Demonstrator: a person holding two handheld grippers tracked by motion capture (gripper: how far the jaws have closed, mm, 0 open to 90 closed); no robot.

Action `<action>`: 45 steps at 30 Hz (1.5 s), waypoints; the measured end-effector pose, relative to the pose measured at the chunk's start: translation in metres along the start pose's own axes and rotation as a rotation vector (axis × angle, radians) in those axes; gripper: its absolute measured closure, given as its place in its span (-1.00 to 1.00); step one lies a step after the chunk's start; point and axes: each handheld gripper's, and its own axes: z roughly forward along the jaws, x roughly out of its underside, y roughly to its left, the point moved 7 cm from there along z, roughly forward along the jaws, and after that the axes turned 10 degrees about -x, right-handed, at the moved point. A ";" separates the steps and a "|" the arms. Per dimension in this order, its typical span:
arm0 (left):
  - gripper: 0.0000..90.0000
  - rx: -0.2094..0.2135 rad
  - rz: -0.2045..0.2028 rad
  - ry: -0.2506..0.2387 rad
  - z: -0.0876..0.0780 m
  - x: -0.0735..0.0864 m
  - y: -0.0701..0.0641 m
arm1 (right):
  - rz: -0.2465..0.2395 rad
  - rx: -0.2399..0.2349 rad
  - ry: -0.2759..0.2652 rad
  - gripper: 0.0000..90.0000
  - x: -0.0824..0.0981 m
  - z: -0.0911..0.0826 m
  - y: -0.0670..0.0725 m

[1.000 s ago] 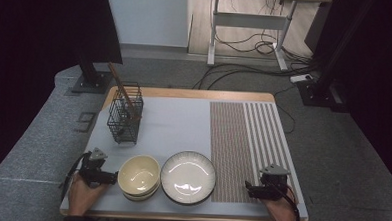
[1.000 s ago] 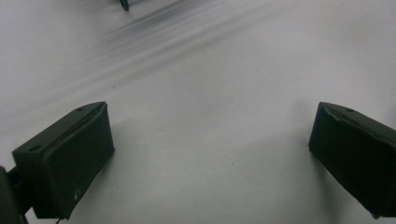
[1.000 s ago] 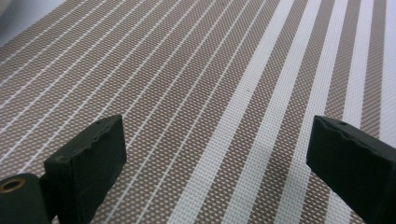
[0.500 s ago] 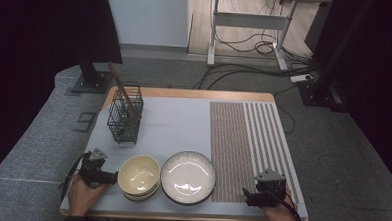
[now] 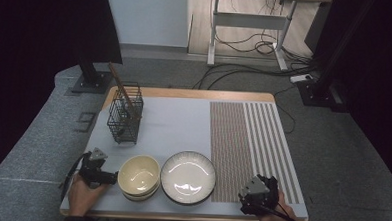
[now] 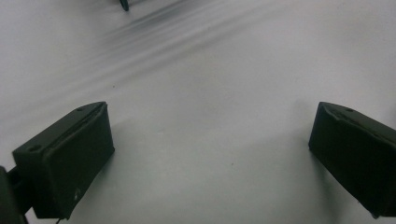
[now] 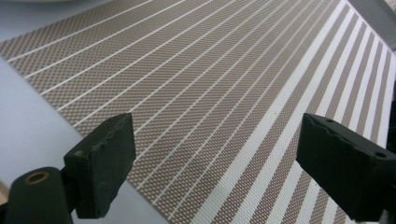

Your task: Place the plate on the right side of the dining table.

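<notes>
Here we hold two black tongs low over a table. Our left gripper [image 5: 112, 177] sits at the near left edge, its jaws spread wide over plain white table surface [image 6: 210, 116] with nothing between them. Just beside its tips stands a cream bowl [image 5: 139, 175], stacked on another. Our right gripper [image 5: 243, 197] sits at the near right edge, jaws likewise spread wide and empty, hovering over a brown placemat with white stripes [image 7: 224, 93]. Between the two tongs, touching neither, lies a white plate [image 5: 188, 176] with a dark ribbed rim, just beside the bowl. Farther away from our left gripper, toward the table's far side, stands a black wire basket [image 5: 124, 119] holding a brown stick [image 5: 121, 87] that leans out above it.
</notes>
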 end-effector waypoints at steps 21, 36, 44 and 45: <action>-1.00 0.001 0.000 0.000 0.000 0.000 0.000 | -0.341 0.071 0.081 -0.40 -0.026 -0.004 0.038; -1.00 0.001 0.000 -0.001 0.000 0.000 0.000 | -0.552 0.064 0.046 -0.28 -0.055 -0.005 0.065; -1.00 0.001 0.000 -0.001 0.000 0.000 0.000 | -0.658 0.032 0.031 -0.06 -0.068 -0.005 0.083; -1.00 0.001 0.000 -0.001 0.000 0.000 0.000 | -0.668 0.033 0.021 -0.04 -0.070 -0.005 0.084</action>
